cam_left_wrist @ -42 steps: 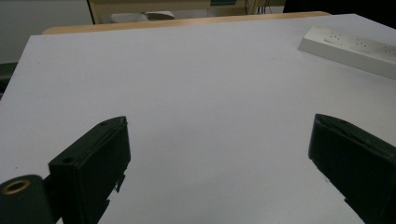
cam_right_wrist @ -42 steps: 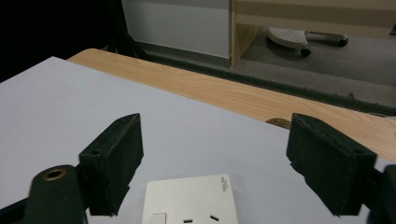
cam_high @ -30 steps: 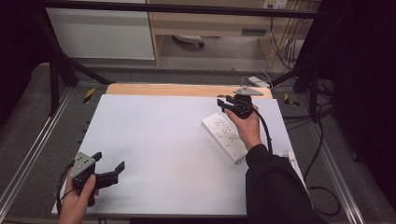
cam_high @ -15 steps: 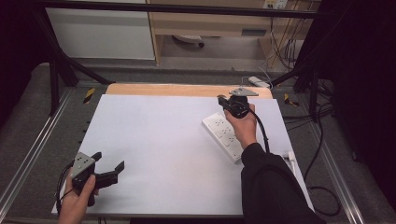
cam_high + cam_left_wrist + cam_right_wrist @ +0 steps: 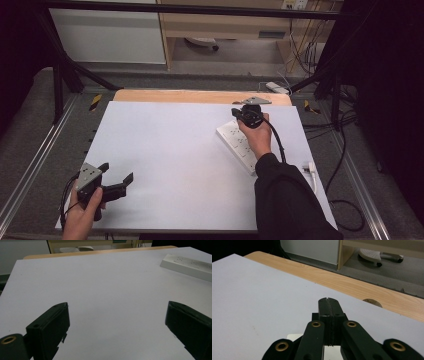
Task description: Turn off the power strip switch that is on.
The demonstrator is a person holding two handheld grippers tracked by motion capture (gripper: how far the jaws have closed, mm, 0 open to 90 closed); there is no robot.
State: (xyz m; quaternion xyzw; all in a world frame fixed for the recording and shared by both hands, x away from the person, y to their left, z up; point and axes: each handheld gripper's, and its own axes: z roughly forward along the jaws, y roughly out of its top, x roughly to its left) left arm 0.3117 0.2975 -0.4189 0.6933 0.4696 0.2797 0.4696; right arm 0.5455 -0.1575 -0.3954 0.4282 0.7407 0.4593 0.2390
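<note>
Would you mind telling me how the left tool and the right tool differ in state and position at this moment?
The left tool has its jaws spread wide apart, while the right tool has its jaws pressed together with nothing between them. The left tool sits at the near left corner of the white table, far from the power strip; the right tool hovers over the strip's far end, near the wooden edge. Both are hand-held, black and empty.

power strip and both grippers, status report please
Left gripper open, jaws wide, near corner of the table. Right gripper shut on nothing, over the power strip's far end. Nothing in the way.
</note>
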